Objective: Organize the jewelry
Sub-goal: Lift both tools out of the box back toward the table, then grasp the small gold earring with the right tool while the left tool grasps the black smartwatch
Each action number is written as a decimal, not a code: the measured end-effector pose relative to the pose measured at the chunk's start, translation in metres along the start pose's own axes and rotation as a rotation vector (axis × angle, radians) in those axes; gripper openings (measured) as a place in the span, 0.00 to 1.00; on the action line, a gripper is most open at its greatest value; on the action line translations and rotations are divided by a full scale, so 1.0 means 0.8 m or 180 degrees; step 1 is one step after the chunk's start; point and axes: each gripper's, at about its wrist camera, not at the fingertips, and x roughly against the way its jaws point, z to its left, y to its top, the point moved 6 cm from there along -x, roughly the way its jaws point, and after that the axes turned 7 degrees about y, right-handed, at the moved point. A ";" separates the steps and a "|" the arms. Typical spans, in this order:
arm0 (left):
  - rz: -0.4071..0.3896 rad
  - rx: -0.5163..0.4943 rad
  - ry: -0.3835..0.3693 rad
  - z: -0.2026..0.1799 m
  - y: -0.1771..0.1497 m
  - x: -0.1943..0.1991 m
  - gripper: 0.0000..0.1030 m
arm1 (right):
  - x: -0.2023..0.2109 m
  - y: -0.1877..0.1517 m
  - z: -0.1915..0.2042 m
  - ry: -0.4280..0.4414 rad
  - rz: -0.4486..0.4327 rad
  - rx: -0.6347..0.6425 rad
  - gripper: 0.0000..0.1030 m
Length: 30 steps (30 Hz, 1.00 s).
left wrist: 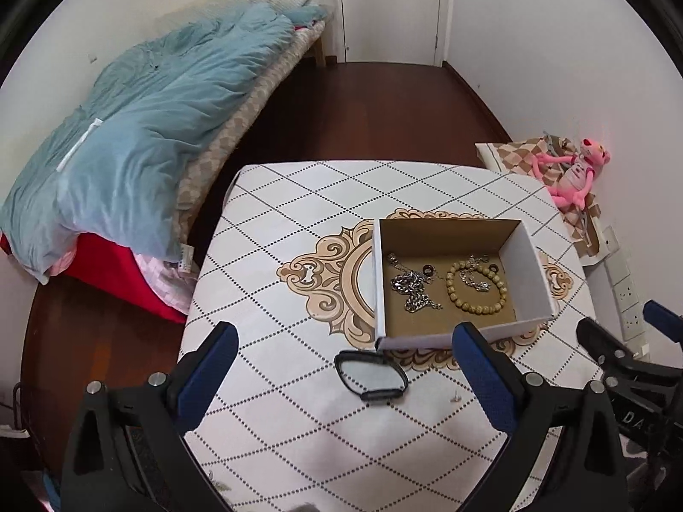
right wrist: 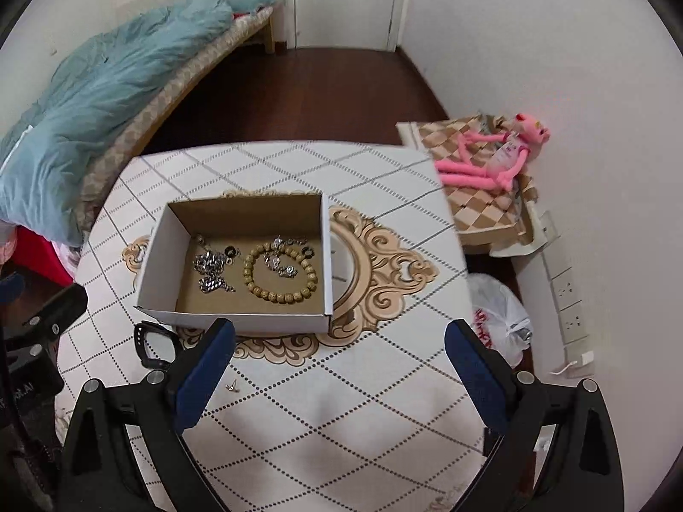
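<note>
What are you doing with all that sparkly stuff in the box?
Someone is tidying jewelry with two hand-held grippers. A bead bracelet and silver chains already lie in the cardboard box on the table. A black watch and a tiny earring lie outside it. The left gripper and right gripper are both open, holding nothing.

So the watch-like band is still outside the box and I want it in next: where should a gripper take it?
Probably from above, across one thin side of the black band. It lies flat on the table, an open loop just in front of the box, so one finger can drop inside it, the other outside.
</note>
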 end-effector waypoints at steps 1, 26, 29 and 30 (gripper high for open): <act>-0.0026 -0.0001 0.0007 0.001 -0.002 0.006 0.99 | 0.010 -0.002 -0.001 -0.0008 -0.0050 -0.0007 0.97; -0.0250 0.0102 0.0095 0.034 -0.035 0.060 0.99 | 0.066 -0.052 0.009 0.0238 -0.0212 -0.0276 0.97; -0.0048 0.0060 0.0300 0.046 -0.061 0.020 0.99 | 0.008 -0.079 0.024 0.0415 0.0000 -0.0300 0.83; 0.0035 0.0044 0.0368 0.052 -0.071 0.004 0.99 | -0.007 -0.087 0.028 0.0443 0.0053 -0.0295 0.77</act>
